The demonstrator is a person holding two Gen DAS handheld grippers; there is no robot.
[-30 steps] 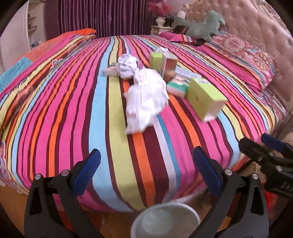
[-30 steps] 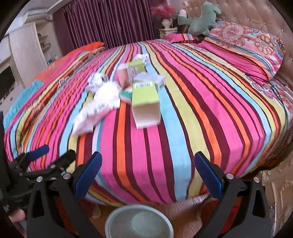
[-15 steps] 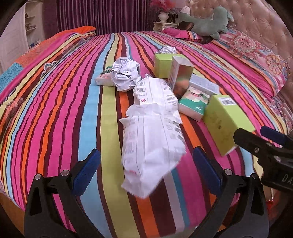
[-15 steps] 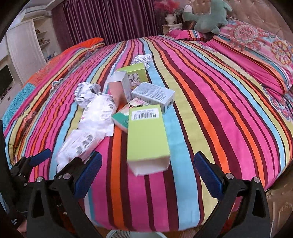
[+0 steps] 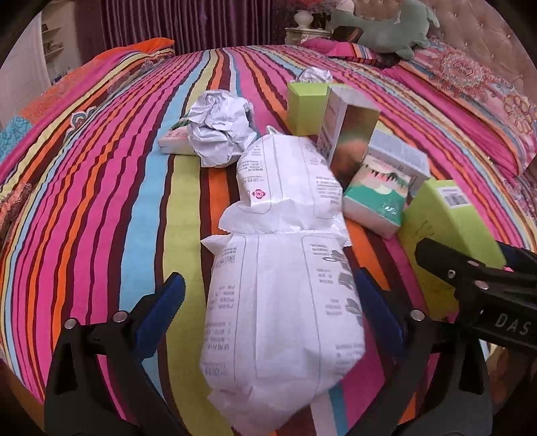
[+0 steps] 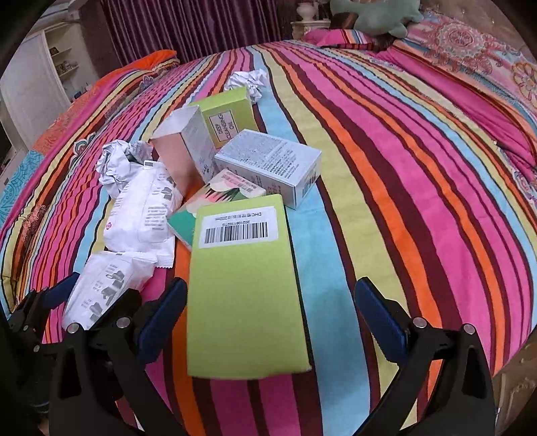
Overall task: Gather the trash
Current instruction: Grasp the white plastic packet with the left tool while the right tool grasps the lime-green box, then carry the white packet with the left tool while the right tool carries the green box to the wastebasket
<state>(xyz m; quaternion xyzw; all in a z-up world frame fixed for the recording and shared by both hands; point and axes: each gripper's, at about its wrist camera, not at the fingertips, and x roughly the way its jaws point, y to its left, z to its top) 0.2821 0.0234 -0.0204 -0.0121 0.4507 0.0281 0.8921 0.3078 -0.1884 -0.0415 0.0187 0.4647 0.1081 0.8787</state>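
Trash lies on a striped bed (image 5: 100, 187). A long white printed wrapper (image 5: 285, 302) lies between the open fingers of my left gripper (image 5: 272, 312); it also shows in the right wrist view (image 6: 141, 214). A lime-green box with a barcode (image 6: 245, 295) lies between the open fingers of my right gripper (image 6: 272, 312), nearer the left finger; it shows at the right in the left wrist view (image 5: 446, 231). Behind lie a crumpled paper ball (image 5: 218, 127), a second green box (image 6: 228, 117), a pink-silver box (image 6: 181, 157), a silver box (image 6: 268, 164) and a teal box (image 5: 379, 194).
A second small paper ball (image 6: 248, 80) lies further up the bed. Patterned pillows (image 6: 470, 47) and a green plush toy (image 5: 389, 30) are at the headboard. Purple curtains (image 5: 174, 23) hang behind. The right gripper shows at the right of the left wrist view (image 5: 476, 295).
Both grippers have moved forward from beyond the bed's edge over the bed. The white wrapper now lies between the left fingers, the barcode box between the right ones. Both stay open.
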